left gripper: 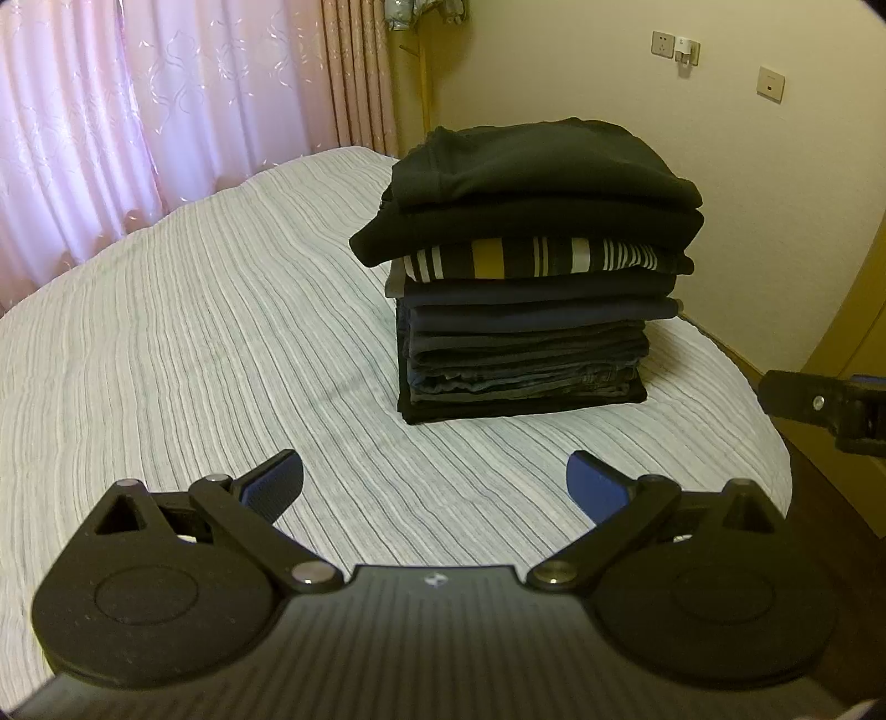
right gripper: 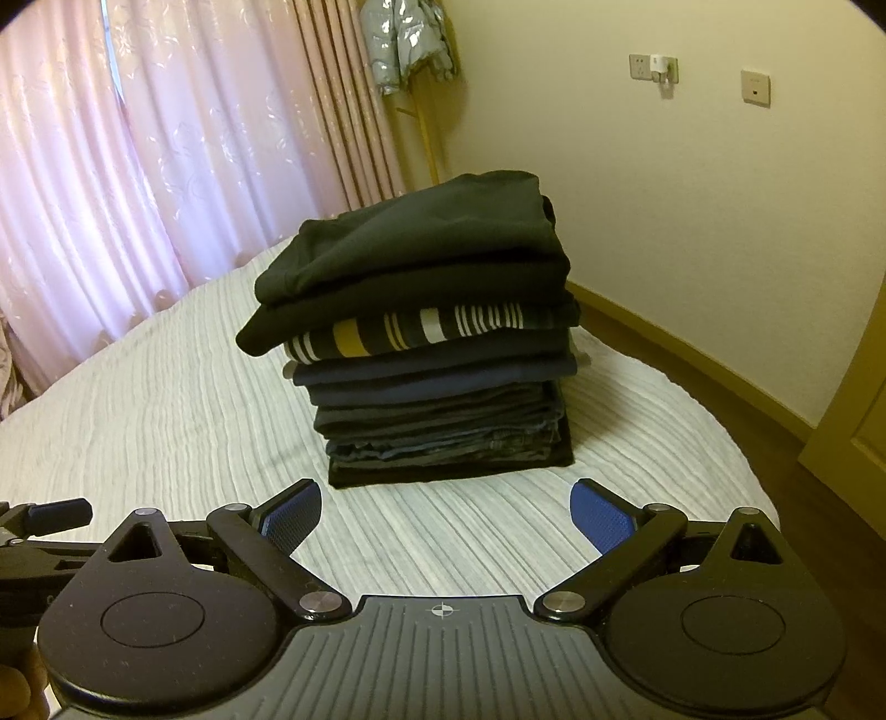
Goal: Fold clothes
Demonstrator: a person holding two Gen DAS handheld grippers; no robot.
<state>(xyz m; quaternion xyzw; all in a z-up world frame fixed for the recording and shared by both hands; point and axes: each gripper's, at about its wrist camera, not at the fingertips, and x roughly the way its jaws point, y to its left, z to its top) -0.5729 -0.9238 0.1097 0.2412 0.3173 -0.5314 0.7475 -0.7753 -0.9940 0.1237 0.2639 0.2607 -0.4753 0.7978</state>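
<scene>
Bed: a bedspread (left gripper: 194, 332) of pale fabric with fine grey stripes covers the whole surface, lightly rumpled.
Room: pink sheer curtains (left gripper: 111, 111) hang behind the bed, beside a cream wall (right gripper: 664, 194) carrying a socket with a plug (right gripper: 662, 69) and a switch plate (right gripper: 756, 87); a padded silver jacket (right gripper: 407, 41) hangs on a yellow stand in the corner.
Stack: a pile of folded clothes (left gripper: 526, 277) sits on the bed's far right part, near the wall.
Look: mostly black and navy layers, one striped garment (left gripper: 531, 257) (white, mustard, dark bands) third from the top; upper pieces overhang toward the curtains.
Left gripper (left gripper: 434, 484): spread wide, empty, above bare bedspread short of the pile.
Right gripper (right gripper: 446, 515): likewise parted, holding nothing.
</scene>
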